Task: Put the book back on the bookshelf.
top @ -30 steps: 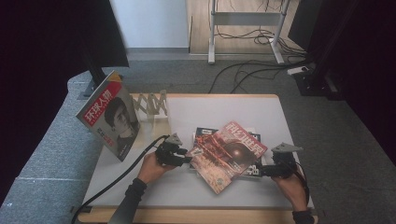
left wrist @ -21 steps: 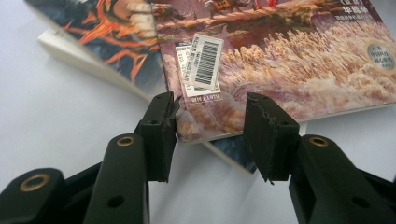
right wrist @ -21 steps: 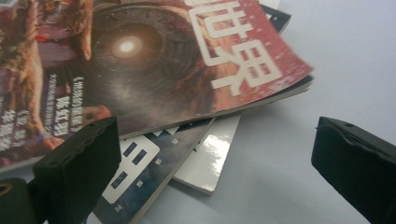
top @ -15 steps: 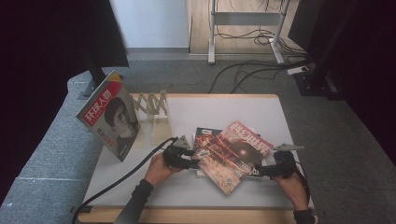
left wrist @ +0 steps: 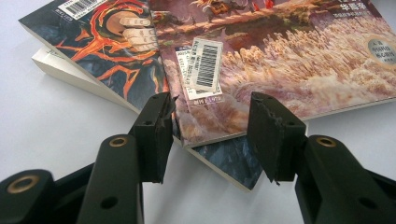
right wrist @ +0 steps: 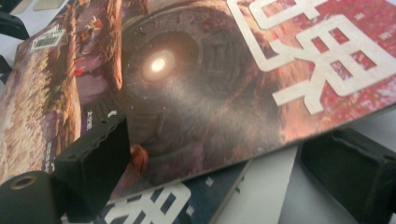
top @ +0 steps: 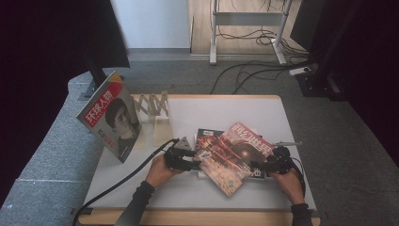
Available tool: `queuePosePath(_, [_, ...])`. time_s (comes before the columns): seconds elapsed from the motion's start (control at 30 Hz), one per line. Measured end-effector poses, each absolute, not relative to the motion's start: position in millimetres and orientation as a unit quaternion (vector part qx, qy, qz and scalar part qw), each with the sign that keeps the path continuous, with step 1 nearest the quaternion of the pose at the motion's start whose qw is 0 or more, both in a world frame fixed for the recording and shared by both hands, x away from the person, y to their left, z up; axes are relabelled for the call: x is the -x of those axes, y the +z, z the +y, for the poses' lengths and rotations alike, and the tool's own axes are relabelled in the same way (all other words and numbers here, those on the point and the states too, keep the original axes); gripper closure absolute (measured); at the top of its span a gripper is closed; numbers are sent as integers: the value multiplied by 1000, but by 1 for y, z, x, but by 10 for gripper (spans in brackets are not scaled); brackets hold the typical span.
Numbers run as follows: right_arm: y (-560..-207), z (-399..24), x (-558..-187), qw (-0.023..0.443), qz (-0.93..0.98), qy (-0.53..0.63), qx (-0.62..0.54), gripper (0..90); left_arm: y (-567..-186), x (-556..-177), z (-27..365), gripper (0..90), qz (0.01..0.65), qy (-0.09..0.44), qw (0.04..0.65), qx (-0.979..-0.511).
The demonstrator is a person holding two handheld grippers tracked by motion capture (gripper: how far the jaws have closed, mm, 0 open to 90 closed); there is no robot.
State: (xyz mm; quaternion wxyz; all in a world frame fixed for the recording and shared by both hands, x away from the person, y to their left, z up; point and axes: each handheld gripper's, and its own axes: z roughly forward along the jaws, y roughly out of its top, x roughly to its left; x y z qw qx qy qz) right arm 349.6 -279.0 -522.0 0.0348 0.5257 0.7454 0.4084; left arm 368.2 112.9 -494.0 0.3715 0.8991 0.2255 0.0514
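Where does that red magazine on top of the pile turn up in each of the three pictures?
High view: the red magazine lies skewed on top of the pile, low and centre on the table, between the two grippers.
Left gripper view: its barcode corner fills the upper right, above the black jaws.
Right gripper view: its cover with big pale characters spans the upper frame.
Shared landmark: the white barcode sticker, also at upper left in the right gripper view.

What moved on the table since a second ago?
The top magazine slid slightly toward the right hand-held gripper, whose jaws have just been closing around its edge. The left hand-held gripper has just been opening, its jaws astride the corner. The standing magazine and wooden rack stayed put.
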Motion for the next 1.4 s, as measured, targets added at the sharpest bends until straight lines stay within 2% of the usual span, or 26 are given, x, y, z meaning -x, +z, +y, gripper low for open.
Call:
queuePosePath(0.13, [-518,-282,-355,51,740,409,-532,156,-494,-369,113,500,225,50,372,-899])
queuePosePath(0.27, [-515,-283,-360,65,739,403,-537,172,-494,-369,113,496,224,49,369,-901])
queuePosePath(0.3, [-511,-282,-365,88,741,395,-536,216,-493,-369,113,495,224,49,368,-901])
queuePosePath(0.43, [-504,-279,-368,118,742,385,-536,366,-493,-370,112,486,226,49,367,-901])
queuePosePath(0.53, [-495,-278,-370,144,741,376,-538,580,-493,-370,112,462,229,52,366,-901])
queuePosePath(0.63, [-486,-276,-369,158,744,376,-529,707,-493,-371,112,419,231,55,361,-902])
queuePosePath(0.73, [-476,-272,-366,173,751,380,-512,749,-492,-373,110,341,226,44,354,-907])
queuePosePath(0.9, [-460,-267,-363,191,759,391,-485,765,-481,-375,108,298,220,30,362,-905])
queuePosePath(1.13, [-423,-264,-353,204,759,441,-433,798,-465,-377,99,171,195,9,369,-909])
queuePosePath(1.4, [-385,-247,-337,210,779,465,-366,822,-459,-380,84,244,177,9,364,-914])
